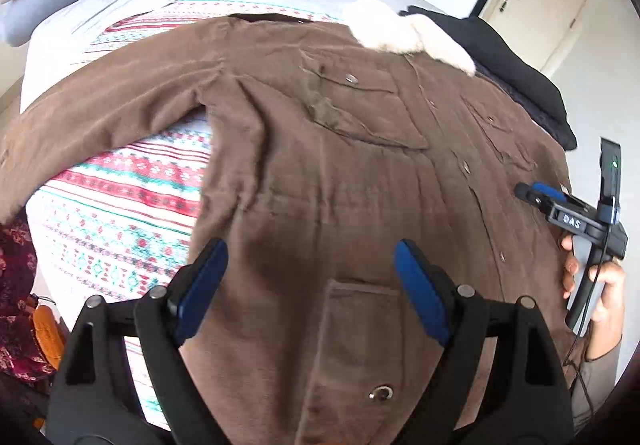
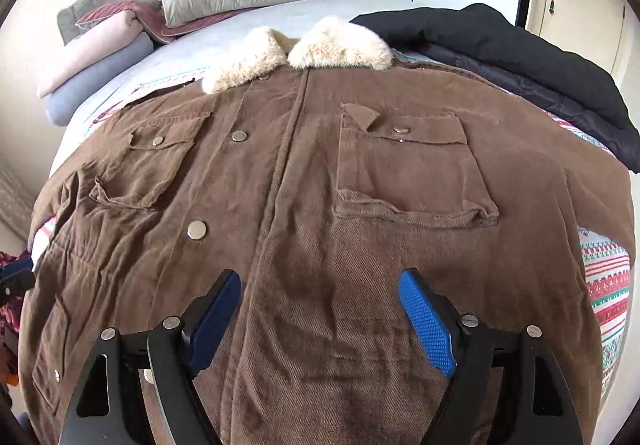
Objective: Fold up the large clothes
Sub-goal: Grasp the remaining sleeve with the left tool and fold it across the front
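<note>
Bed [image 2: 248, 21] under spread brown coat [image 2: 320, 205] (sleeve overhanging), left gripper [image 1: 308, 285] and right gripper [image 2: 320, 317] jaws wide, empty.

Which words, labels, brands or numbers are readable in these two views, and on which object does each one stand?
"DAS": white letters on the black body of the right gripper, seen in the left wrist view.
No other text is readable. The brown jacket, its snap buttons and the patterned blanket carry no legible words; the blanket shows only woven motifs.

2 wrist views share brown jacket [image 1: 320, 165].
</note>
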`<action>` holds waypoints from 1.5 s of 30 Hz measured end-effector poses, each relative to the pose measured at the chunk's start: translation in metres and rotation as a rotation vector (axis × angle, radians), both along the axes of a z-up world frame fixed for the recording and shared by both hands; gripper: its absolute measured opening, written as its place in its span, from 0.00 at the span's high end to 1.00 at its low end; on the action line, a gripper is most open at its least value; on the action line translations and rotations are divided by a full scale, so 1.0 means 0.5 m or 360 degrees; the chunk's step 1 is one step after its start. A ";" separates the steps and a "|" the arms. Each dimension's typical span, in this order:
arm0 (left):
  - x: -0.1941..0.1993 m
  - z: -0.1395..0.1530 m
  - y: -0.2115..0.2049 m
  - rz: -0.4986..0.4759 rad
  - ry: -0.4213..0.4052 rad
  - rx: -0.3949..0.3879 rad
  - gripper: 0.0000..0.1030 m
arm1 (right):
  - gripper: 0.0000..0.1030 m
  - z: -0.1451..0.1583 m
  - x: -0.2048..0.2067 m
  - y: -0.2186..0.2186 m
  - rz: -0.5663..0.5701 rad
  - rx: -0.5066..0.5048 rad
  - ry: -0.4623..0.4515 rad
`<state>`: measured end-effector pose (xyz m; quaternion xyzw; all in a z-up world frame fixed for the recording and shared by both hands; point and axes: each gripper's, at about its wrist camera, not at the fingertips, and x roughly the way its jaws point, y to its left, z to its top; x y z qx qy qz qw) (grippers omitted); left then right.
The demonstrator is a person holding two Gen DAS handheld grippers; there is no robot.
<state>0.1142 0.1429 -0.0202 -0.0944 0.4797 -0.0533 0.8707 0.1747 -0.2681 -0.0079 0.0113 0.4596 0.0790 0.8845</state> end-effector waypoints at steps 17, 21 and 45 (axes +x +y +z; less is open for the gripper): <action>0.049 -0.112 0.441 0.1062 0.0072 -0.0735 0.17 | 0.12 -0.054 0.018 -0.010 0.0006 0.0027 0.0044; 0.060 -0.131 0.473 0.1201 -0.0036 -0.0826 0.21 | 0.12 -0.053 0.020 -0.014 0.0005 0.0046 0.0049; 0.210 0.255 0.101 0.0508 -0.0831 0.0201 0.92 | 0.12 -0.007 0.010 -0.061 -0.0080 0.0360 0.0009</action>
